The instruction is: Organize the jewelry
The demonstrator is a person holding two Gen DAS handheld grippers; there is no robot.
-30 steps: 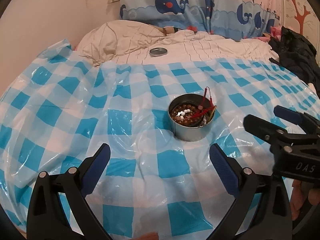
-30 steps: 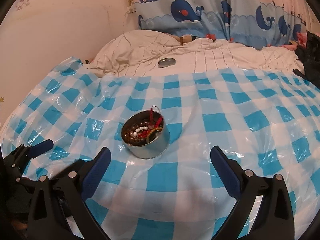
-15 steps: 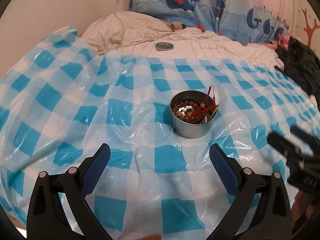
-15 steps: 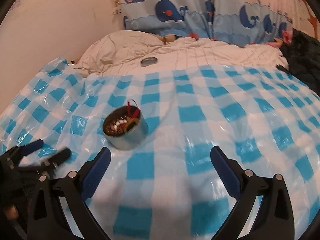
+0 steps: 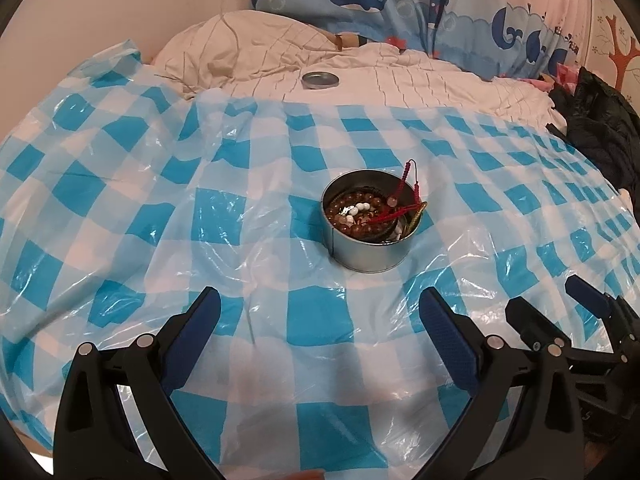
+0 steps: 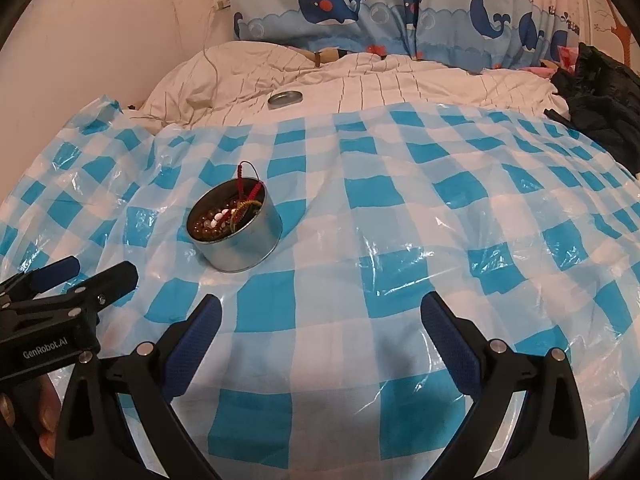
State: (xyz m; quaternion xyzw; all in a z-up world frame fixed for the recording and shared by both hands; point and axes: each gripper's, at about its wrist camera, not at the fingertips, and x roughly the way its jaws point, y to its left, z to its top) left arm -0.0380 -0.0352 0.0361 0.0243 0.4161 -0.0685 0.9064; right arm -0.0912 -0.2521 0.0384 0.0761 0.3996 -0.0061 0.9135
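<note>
Both tools, left [image 5: 320, 320] and right [image 6: 320, 320], pulled back, gaping wide, from one tin [image 5: 368, 224].

One readable mark here: white lettering "GenRobot.AI" sits on the black body of the left gripper [image 6: 68, 280], seen from the right wrist. Nothing else is legible anywhere.

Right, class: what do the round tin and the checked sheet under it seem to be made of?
Round tin: probably thin metal, dull silver finish, with a visible side seam and soft reflections. Checked sheet: likely thin plastic film, glossy and slightly see-through, with sharp shiny creases.
</note>
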